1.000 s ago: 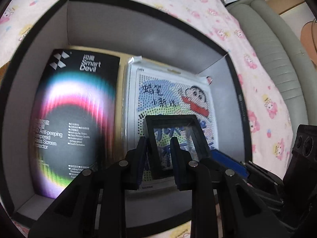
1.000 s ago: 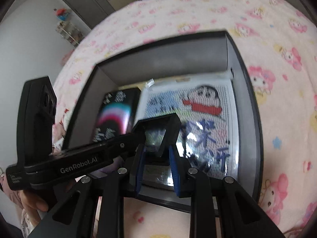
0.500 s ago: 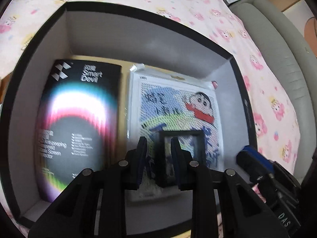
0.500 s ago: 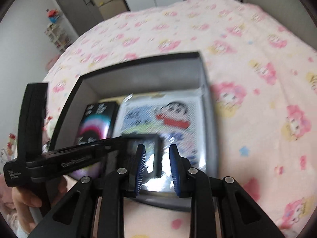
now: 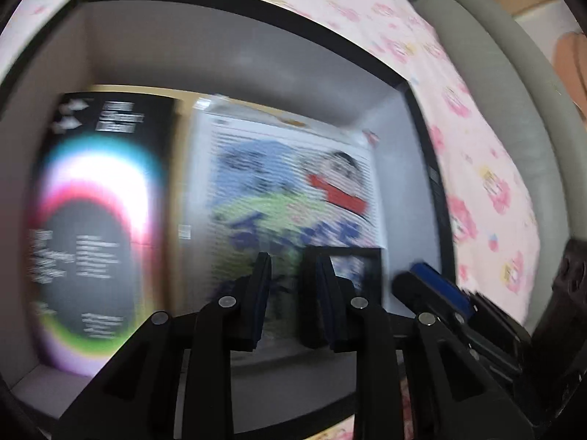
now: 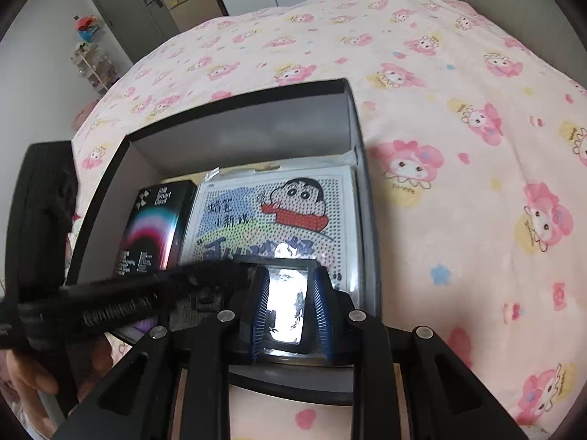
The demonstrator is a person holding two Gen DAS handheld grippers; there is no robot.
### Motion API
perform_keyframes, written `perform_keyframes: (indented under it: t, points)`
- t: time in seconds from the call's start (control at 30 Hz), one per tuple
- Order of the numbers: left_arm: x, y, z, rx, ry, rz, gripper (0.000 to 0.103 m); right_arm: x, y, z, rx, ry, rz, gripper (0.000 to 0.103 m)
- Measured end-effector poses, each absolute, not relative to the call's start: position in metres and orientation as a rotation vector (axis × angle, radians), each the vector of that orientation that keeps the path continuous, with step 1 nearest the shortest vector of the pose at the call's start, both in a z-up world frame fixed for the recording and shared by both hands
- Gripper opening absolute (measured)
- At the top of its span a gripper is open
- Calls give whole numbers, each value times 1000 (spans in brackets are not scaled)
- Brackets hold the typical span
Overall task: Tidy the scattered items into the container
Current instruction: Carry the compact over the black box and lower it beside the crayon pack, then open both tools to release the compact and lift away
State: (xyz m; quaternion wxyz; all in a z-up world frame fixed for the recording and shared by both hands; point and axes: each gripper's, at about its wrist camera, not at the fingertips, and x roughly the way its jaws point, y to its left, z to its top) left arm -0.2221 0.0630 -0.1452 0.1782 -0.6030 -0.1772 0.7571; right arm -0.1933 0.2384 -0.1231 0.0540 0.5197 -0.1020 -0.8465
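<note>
A grey open box with a black rim (image 6: 256, 135) sits on the pink bedspread. In it lie a black Smart Devil package (image 6: 154, 227) at left and a cartoon bead-art sheet (image 6: 279, 216) at right. A small black-framed glossy square (image 6: 286, 304) lies near the box's front wall, on the bead sheet. My right gripper (image 6: 290, 308) stands over it with its blue pads either side, slightly apart. My left gripper (image 5: 293, 293) hovers in the box, jaws slightly apart and empty; the frame (image 5: 352, 271) is just to its right. The left wrist view is blurred.
The pink cartoon bedspread (image 6: 458, 146) surrounds the box. A grey padded headboard (image 5: 513, 102) runs along the right in the left wrist view. A door, cabinets and a small shelf (image 6: 91, 62) stand at the far end of the room.
The black frame went from between the left gripper's fingers to between the right gripper's, low at the box front. The left gripper shifted left and the right pulled back.
</note>
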Motion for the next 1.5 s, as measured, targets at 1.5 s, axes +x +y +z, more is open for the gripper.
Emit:
perform_keyframes:
  t: [1.5]
  points:
    - [-116,42,-41,-1270,-198,2439,58,-113,213,-49,1341,-289,-2795,39]
